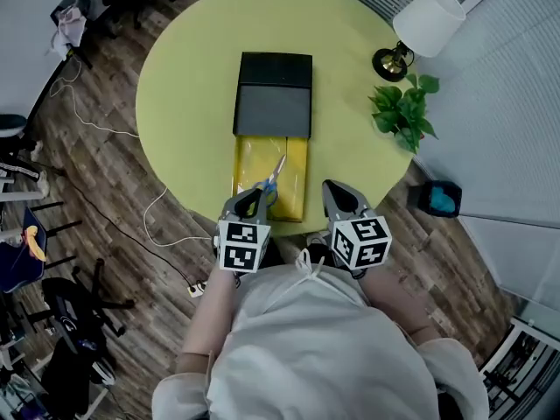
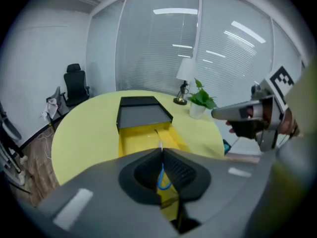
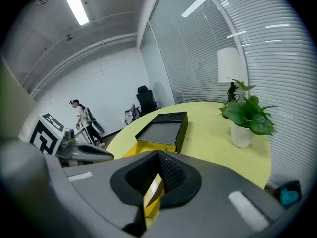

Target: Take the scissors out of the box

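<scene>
My left gripper [image 1: 254, 198] hung over the near end of the glossy yellow inner tray [image 1: 297, 157], jaws pressed together with nothing pinched that I could make out. My right gripper [image 1: 335, 192] sat just beside the tray's near right corner, jaws likewise closed and empty. The blue-handled steel scissors [image 1: 274, 179] lay inside the tray, handles toward the table's near edge and blades pointing at the black box sleeve [image 1: 274, 94]. In the left gripper view the blue loop showed through the slit under the shut pads.

My worry was the closed claw. Brought down like that, it would only nudge the scissors along the slick tray floor or jam a handle against the wall. Even with the jaws parted, a thin loop lying flat gives little to bite, so the scissors could pivot and slip out. The light tray might also slide or lift with them unless the right gripper pinned it.

The round, matt yellow-green table [image 1: 192, 86] was otherwise bare, apart from a white-shaded lamp [image 1: 429, 20] and a leafy potted plant [image 1: 404, 110] at its right edge. Around it I saw wood-plank floor [image 1: 114, 191] with trailing cables, black office chairs and blind-covered glass walls.
</scene>
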A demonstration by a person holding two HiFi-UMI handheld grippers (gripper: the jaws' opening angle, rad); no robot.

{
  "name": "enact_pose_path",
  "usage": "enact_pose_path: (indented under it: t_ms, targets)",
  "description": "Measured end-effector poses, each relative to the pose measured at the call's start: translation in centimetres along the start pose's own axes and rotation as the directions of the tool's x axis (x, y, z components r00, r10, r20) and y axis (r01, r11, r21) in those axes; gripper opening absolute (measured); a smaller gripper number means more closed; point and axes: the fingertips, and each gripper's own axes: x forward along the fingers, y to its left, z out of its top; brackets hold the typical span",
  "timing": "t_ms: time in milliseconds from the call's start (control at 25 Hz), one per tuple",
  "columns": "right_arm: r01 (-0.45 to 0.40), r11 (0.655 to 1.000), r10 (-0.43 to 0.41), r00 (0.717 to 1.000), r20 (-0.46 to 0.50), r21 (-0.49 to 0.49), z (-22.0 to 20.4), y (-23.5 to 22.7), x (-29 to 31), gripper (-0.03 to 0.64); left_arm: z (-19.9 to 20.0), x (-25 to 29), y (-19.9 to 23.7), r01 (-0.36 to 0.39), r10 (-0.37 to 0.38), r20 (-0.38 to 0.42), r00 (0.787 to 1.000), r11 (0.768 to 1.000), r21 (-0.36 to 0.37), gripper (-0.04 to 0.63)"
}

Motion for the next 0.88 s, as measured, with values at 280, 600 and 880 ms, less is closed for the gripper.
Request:
enact_pose_path:
  t_ms: [280, 600, 880]
  targets:
    - [0.077, 0.995, -0.075, 0.996, -0.038, 0.058, -1.9, 0.6, 2.1, 0.000, -3.4, 5.1, 0.4, 0.151, -0.141, -0.193, 0.971, 0.988, 0.035, 0.080]
    - [0.105, 0.990, -0.099, 0.993, -0.063, 0.097, -3.2, 0.1, 2.8, 0.000, -7.0, 8.2, -0.4, 0.229, -0.218, -0.402, 0.889, 0.973, -0.022, 0.144]
    - [0.094, 0.989, -0.086, 0.994, -0.075, 0.113, -4.2, -0.2, 2.5, 0.000, -8.1, 10.2, -0.3, 0.165, -0.139, -0.494, 0.858, 0.986, 0.009, 0.106]
